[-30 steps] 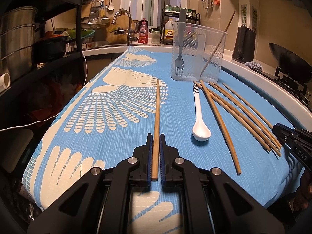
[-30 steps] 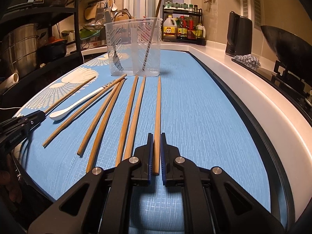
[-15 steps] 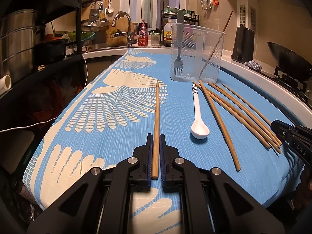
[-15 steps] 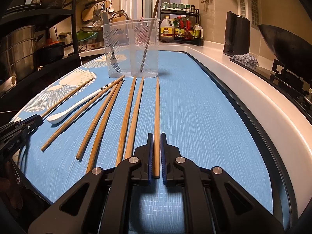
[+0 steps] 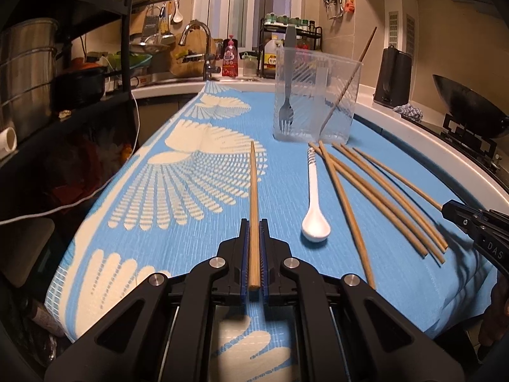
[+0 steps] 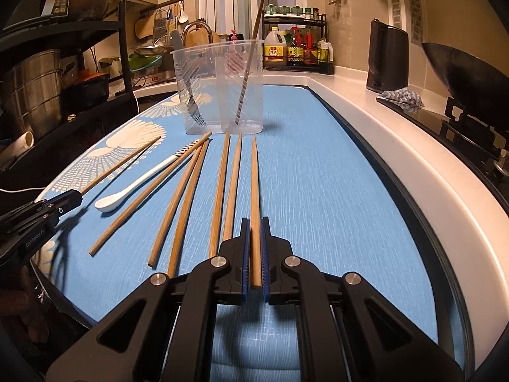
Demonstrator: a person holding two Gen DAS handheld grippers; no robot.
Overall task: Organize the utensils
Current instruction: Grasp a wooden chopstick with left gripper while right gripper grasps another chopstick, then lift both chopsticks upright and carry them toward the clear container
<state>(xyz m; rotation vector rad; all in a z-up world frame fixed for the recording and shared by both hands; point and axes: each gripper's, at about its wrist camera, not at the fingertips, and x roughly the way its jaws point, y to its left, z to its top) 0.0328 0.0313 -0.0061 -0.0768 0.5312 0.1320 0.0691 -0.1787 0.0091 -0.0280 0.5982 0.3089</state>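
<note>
Change: both clamped chopsticks have been raised slightly off the cloth.
Left tongs (image 5: 254, 251): closed on a lone chopstick (image 5: 253, 191).
Right tongs (image 6: 255, 251): closed on the rightmost chopstick (image 6: 255, 184).
Between them: ceramic spoon (image 5: 313, 203), five loose chopsticks (image 6: 184, 200).
Ahead: clear holder (image 6: 222, 95), fork (image 5: 286, 95) inside.

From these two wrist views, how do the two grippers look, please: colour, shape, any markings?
Both look alike. The left gripper and the right gripper have black angular arms with triangular cut-outs, round silver bolts, and blue ribbed pads inside the fingers. From the side, the right one shows white letters "DAS" and the left one small white lettering, too blurred to read surely. No cables or sleeves are visible.
</note>
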